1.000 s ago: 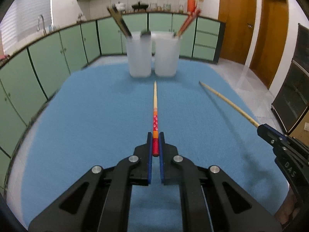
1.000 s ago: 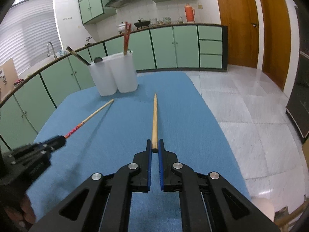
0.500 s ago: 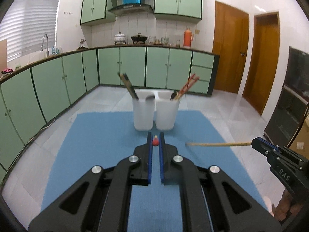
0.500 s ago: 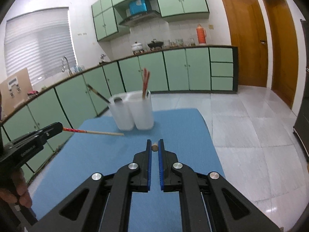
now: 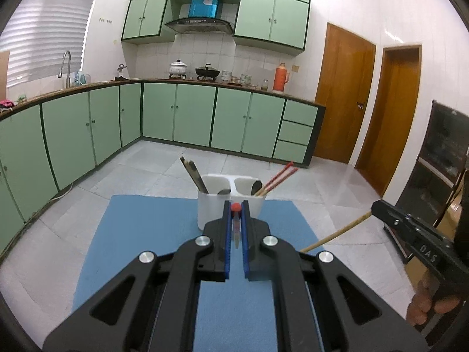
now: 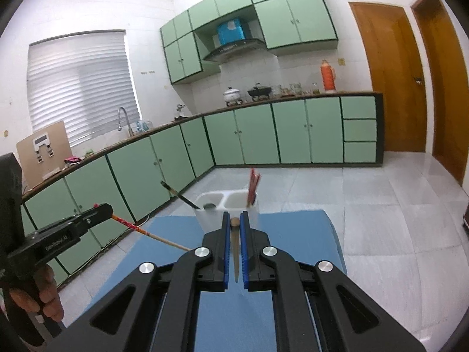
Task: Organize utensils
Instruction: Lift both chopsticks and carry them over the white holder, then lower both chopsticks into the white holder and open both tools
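The left gripper [image 5: 235, 209] clenches a red-ended chopstick [image 5: 235, 206]; the right gripper [image 6: 235, 223] clenches a plain chopstick [image 6: 235, 234], both near the white holder [image 5: 211, 205] at the table's [image 5: 140, 234] far edge.

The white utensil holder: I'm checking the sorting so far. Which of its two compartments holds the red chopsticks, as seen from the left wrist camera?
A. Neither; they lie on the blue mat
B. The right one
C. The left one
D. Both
B: the red chopsticks lean out of the right compartment of the white utensil holder, while dark utensils stand in the left one.
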Demonstrator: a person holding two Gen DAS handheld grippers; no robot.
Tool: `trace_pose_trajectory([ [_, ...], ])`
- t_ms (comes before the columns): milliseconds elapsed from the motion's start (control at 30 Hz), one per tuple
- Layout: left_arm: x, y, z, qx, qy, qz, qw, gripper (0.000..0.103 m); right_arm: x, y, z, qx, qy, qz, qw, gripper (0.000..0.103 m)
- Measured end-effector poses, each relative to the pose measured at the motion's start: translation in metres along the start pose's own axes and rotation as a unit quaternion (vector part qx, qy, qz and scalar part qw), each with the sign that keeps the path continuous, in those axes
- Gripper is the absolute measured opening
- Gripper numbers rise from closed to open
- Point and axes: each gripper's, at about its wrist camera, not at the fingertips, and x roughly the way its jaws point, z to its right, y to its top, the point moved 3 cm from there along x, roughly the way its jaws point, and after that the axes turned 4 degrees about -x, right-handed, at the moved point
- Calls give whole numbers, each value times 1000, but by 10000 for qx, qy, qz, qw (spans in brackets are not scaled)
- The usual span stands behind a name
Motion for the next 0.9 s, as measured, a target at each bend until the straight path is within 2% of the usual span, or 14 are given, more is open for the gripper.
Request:
trace_pose_trajectory([
  [300,-16,24,-25,-375,-145,251,9989,5,11,25,-14,-156,187,175,9996,6],
  [633,-38,64,-21,-274,-116,1048,9940,5,4,76,-24,-479,115,755,9959,6],
  [800,-23,88,-13,-241,-120,1350,9905,5,18,100,-26,-576,32,929,9940,6],
  [900,1,97,-12,-210,-83,1343,9907,5,37,109,-26,-612,-18,897,9941,6],
])
